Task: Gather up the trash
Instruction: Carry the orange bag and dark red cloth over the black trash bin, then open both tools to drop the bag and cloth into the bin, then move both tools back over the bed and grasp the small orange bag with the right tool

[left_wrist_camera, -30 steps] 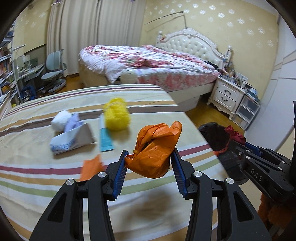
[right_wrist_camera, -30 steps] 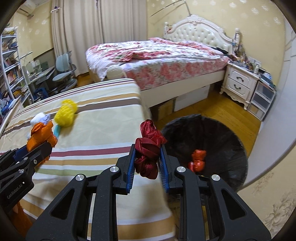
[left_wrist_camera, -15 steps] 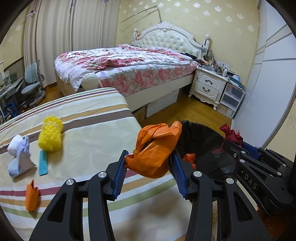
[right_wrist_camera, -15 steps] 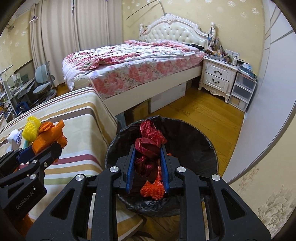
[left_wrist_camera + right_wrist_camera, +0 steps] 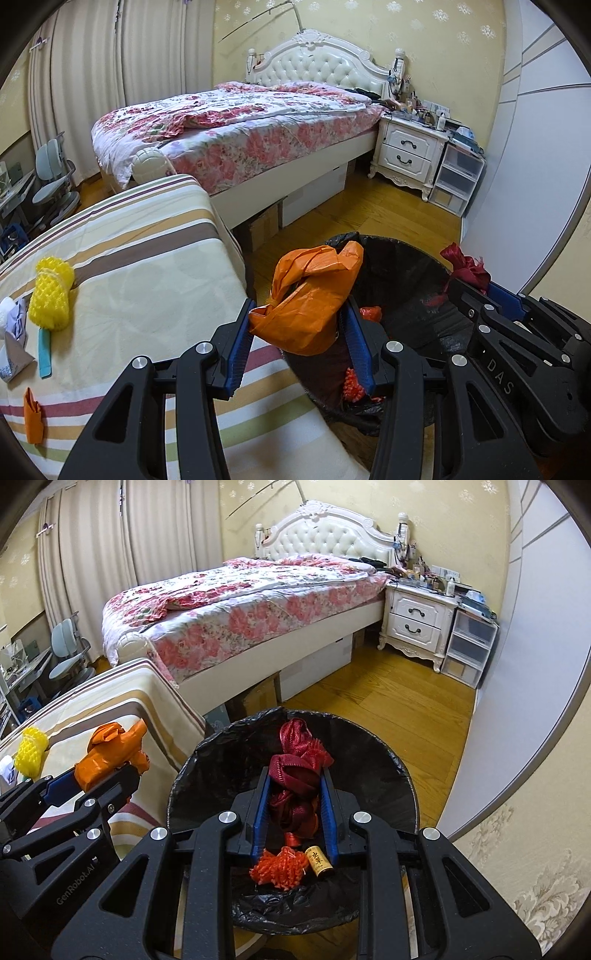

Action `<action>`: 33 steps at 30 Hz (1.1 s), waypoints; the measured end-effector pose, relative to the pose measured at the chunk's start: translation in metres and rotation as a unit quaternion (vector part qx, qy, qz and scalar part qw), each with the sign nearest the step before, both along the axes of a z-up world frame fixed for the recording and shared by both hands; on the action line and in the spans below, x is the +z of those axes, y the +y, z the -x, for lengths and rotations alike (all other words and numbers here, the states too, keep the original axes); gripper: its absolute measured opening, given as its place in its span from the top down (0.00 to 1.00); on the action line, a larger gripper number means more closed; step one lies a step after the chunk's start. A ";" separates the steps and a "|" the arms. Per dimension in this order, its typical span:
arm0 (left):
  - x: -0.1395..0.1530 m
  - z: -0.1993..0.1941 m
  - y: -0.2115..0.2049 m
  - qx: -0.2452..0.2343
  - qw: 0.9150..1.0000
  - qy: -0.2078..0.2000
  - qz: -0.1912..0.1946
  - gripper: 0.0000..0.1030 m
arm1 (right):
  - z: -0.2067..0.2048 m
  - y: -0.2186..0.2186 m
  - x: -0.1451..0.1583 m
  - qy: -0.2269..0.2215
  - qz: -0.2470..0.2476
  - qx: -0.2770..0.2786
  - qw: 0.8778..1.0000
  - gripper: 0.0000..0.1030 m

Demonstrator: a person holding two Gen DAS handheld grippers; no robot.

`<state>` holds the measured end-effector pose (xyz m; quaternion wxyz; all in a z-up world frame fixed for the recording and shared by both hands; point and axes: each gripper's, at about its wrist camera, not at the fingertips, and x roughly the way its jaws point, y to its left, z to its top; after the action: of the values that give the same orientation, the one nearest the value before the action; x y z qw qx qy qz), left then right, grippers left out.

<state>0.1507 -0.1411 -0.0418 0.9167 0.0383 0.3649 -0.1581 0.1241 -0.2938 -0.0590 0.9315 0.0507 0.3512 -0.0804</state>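
My left gripper (image 5: pixel 297 325) is shut on a crumpled orange plastic bag (image 5: pixel 310 295) and holds it at the bin's left rim, over the table's edge. My right gripper (image 5: pixel 293 797) is shut on a dark red ribbon bundle (image 5: pixel 297 771) and holds it above the open black-lined trash bin (image 5: pixel 384 764). In the bin lie an orange-red mesh piece (image 5: pixel 279 867) and a small brown cylinder (image 5: pixel 318 860). The bin also shows in the left wrist view (image 5: pixel 402 273), with the right gripper (image 5: pixel 480 284) over it. The left gripper and orange bag (image 5: pixel 110 753) show in the right wrist view.
On the striped table (image 5: pixel 147 258) lie a yellow foam net (image 5: pixel 51 293), a teal strip (image 5: pixel 45 350), white crumpled paper (image 5: pixel 11 321) and a small orange scrap (image 5: pixel 32 415). A floral bed (image 5: pixel 240 125), white nightstand (image 5: pixel 410 155) and wooden floor (image 5: pixel 388 709) lie beyond.
Both grippers have swung right from the table toward the bin. The right gripper with the red ribbon is now over the bin's opening; the left with the orange bag has reached its rim.
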 end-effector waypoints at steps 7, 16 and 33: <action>-0.005 -0.011 -0.012 -0.002 1.000 0.007 -0.009 0.54 | -0.007 -0.004 -0.006 0.005 0.001 -0.008 1.000 0.76; -0.011 -0.017 -0.020 -0.009 1.000 0.022 -0.018 0.53 | -0.013 -0.005 -0.012 0.012 -0.001 -0.018 1.000 0.74; -0.002 -0.001 0.003 0.016 1.000 0.008 -0.022 0.35 | -0.001 -0.002 -0.007 0.004 0.006 -0.033 0.999 0.47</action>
<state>0.1520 -0.1379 -0.0439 0.9150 0.0516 0.3765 -0.1356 0.1248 -0.2962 -0.0660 0.9271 0.0562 0.3527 -0.1132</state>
